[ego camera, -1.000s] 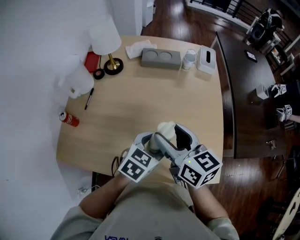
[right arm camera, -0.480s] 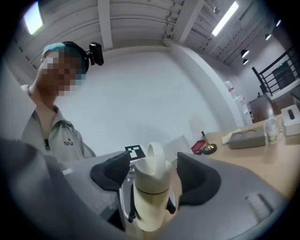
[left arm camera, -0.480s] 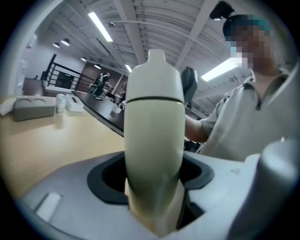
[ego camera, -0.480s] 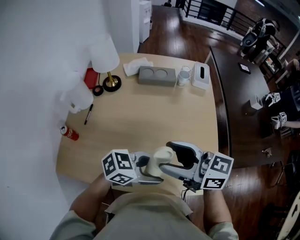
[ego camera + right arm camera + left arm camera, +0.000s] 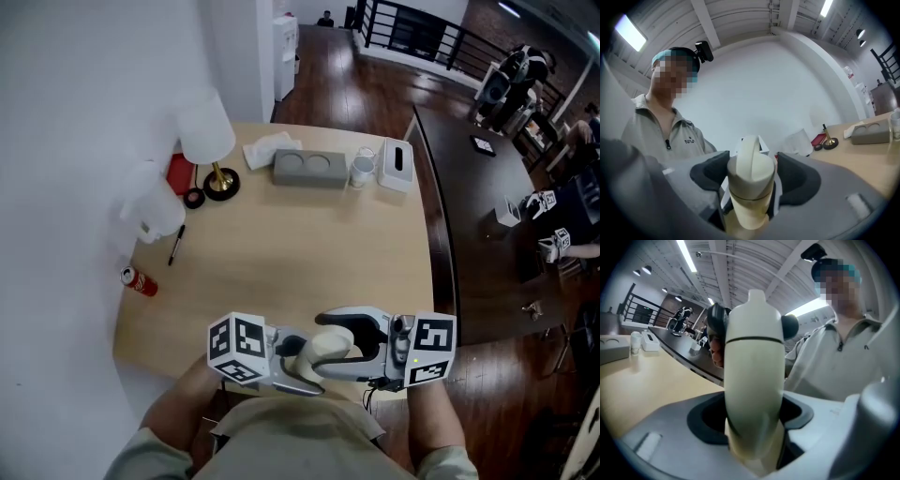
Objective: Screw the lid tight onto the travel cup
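Two grippers pointed roughly level, facing each other before the person's chest. The left gripper point(image 5: 302, 361) clamped the body of the one cream travel cup point(image 5: 754, 380), held over the wooden table's point(image 5: 281, 234) near edge. The right gripper's point(image 5: 336, 349) jaws had just been opening and stood slightly clear around the cup's single lid point(image 5: 751, 164).

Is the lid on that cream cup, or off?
On: the lid caps the cup, meeting it at a thin dark seam. Whether it is screwed tight, cannot tell.
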A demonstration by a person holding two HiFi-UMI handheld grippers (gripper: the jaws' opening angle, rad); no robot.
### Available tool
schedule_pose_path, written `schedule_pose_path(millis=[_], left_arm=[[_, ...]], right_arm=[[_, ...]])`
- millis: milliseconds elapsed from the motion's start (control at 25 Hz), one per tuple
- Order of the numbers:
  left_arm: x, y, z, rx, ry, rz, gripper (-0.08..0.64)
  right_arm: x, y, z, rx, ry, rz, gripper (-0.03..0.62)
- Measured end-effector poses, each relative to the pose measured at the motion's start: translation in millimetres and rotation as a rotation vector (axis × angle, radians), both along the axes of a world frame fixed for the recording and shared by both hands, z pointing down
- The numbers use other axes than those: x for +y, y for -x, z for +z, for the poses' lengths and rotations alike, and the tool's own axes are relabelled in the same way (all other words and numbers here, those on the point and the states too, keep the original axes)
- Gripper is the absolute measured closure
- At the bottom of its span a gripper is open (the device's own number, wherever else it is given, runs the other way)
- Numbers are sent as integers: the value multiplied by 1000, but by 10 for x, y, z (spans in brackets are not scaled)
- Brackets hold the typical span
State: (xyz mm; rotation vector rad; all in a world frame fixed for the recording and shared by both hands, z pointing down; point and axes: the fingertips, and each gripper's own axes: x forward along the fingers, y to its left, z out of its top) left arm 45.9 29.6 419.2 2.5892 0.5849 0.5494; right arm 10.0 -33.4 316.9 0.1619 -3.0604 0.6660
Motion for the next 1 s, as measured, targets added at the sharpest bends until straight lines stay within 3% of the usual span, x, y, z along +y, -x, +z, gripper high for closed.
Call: schedule_pose_path(millis=[320, 520, 800, 1000], left_arm=[[19, -5, 18, -6, -6, -4, 245], [-50, -27, 46, -17, -25, -64, 247], [-371, -84, 195, -92, -160, -285, 247], [-719, -72, 324, -201, -322, -538, 246]], right_arm=[[43, 32, 23, 6, -10, -10, 296], [-11, 21, 41, 32, -23, 60, 298], [-235, -10, 143, 127, -58, 274, 298], [-457, -76, 242, 196, -61, 489, 298]])
